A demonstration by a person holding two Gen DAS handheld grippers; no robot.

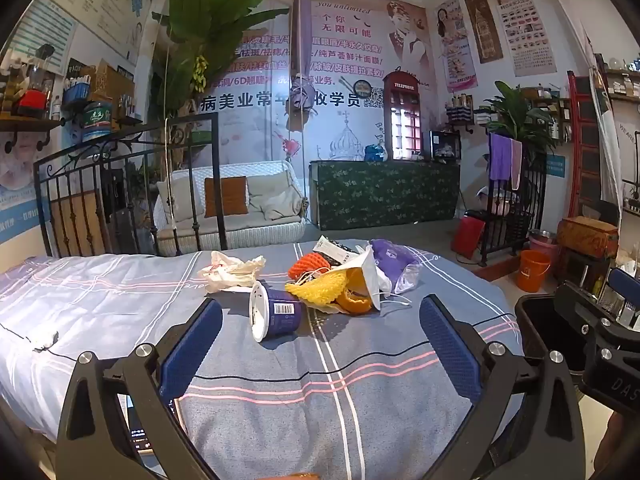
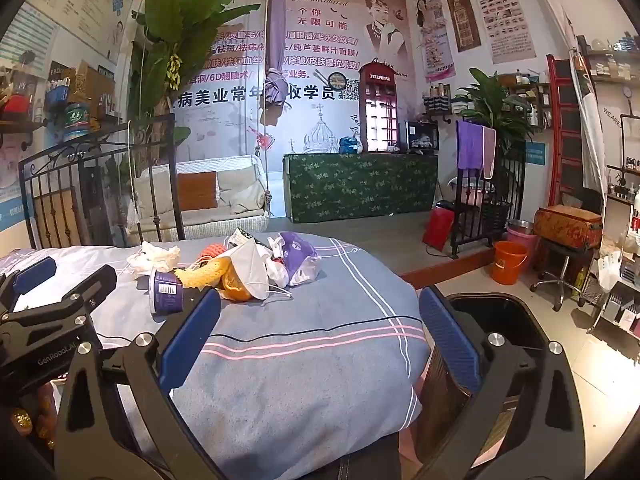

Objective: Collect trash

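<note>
A heap of trash lies on the striped bed sheet point(image 1: 280, 392): a tipped purple cup point(image 1: 274, 314), crumpled white paper point(image 1: 230, 272), yellow foam net point(image 1: 320, 290), orange net point(image 1: 310, 266), a white face mask point(image 1: 366, 276) and a purple wrapper point(image 1: 394, 258). My left gripper point(image 1: 320, 344) is open and empty, just short of the cup. My right gripper point(image 2: 320, 336) is open and empty over the bed's right edge, beside a black bin point(image 2: 492, 324). The cup point(image 2: 166, 294), mask point(image 2: 252, 266) and purple wrapper point(image 2: 298, 258) lie ahead to its left.
The black bin point(image 1: 540, 332) stands by the bed's right side. A small white scrap point(image 1: 44, 340) lies on the sheet at left. A black iron bed frame point(image 1: 120, 184) rises behind. An orange bucket point(image 2: 508, 262) and a stool point(image 2: 560, 268) stand on the floor at right.
</note>
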